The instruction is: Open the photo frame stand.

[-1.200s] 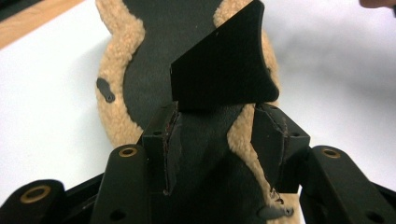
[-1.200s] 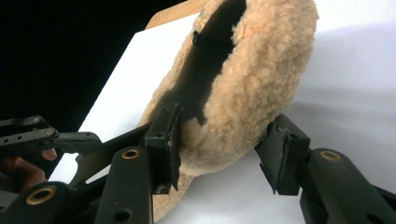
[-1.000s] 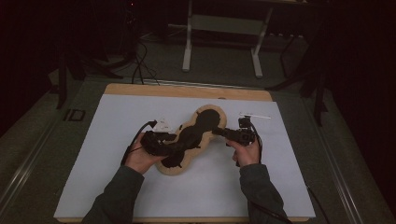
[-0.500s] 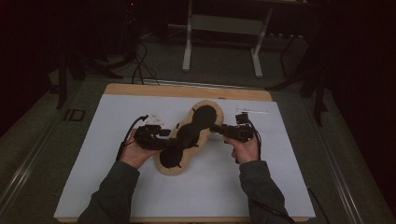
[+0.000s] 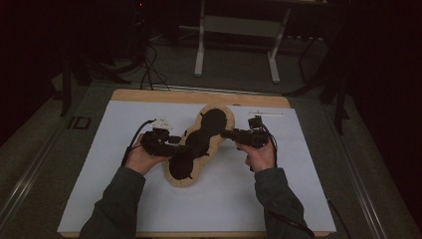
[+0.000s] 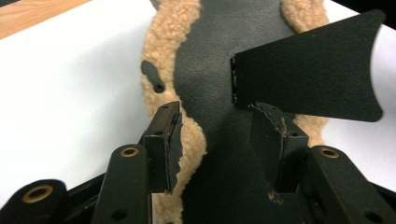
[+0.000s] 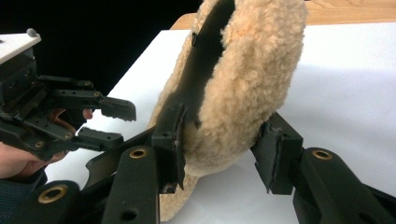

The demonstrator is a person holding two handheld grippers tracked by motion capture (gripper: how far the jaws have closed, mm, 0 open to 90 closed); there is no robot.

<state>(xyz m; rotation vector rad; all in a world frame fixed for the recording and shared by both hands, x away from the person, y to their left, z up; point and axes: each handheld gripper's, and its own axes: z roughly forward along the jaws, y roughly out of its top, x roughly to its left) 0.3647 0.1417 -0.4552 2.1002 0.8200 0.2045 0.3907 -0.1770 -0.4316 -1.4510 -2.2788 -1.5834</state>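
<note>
While the right gripper [image 5: 226, 133] has the fleece pad [image 5: 199, 144] only by its rim, my main worry is that the pad will slip out. Its jaws have just been closing with the pad between them. In the right gripper view the inner one sits against the dark face, and the outer one seems sunk into the tan fleece, so I read it as clamped on the pad. Fleece gives under pressure, though, and a bite this close to the edge could let go if I tilt or pull too quickly.

The second risk is on my other side. The left gripper [image 5: 176, 142] stands released, with nothing pinched. In the left gripper view its jaws straddle the pad's wavy edge, one over the fleece border and one over the dark face. A stiff black flap [image 6: 303, 70] juts in just beyond the second jaw. If I close there without care, I may catch that flap or only a tuft of fleece rather than the body of the pad.

The pad is peanut-shaped and lies aslant in the middle of the white surface [image 5: 298, 189], between my two hands. The right gripper grips it at its waist, and in that gripper's view the far lobe rises tilted off the sheet. The left gripper points at the near lobe. Seen from the right gripper view, the left gripper's tips [image 7: 123, 121] are near the pad's edge, but I judge them not touching it.
</note>
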